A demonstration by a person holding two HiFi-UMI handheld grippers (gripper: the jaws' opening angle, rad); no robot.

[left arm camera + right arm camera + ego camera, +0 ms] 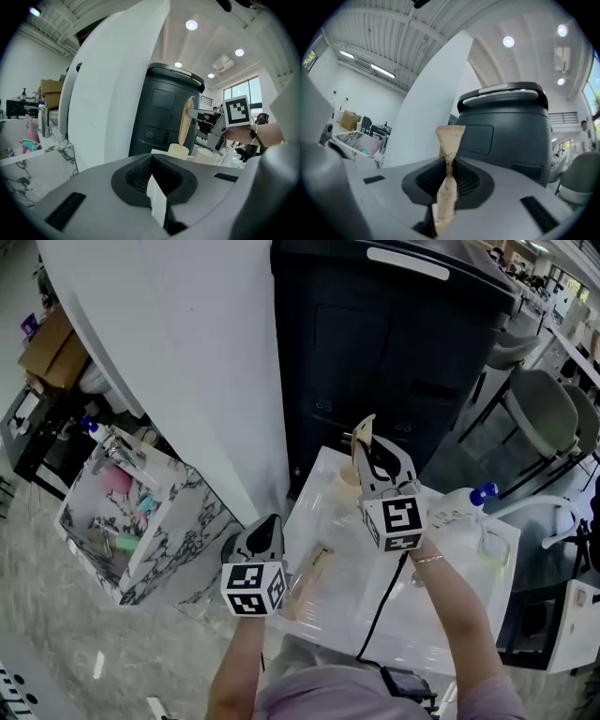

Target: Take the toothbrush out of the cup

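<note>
My right gripper (368,448) is shut on a toothbrush in a tan paper wrapper (362,439), held upright. It hangs above a beige cup (348,474) at the far edge of the white table (450,615). In the right gripper view the wrapper (447,140) stands pinched between the pads of that gripper (449,161). The left gripper view shows the toothbrush (188,123) clear above the cup (178,150), with the right gripper (196,112) beside it. My left gripper (269,525) hovers at the table's left edge, its jaws (152,161) shut, a thin white strip in their seam.
A second pale cup (204,155) stands right of the first. Another wrapped item (309,579) lies on the table near the left gripper. A spray bottle with a blue cap (471,499) is at the right. A tall black bin (394,352) stands behind; a marble box (141,521) sits at left.
</note>
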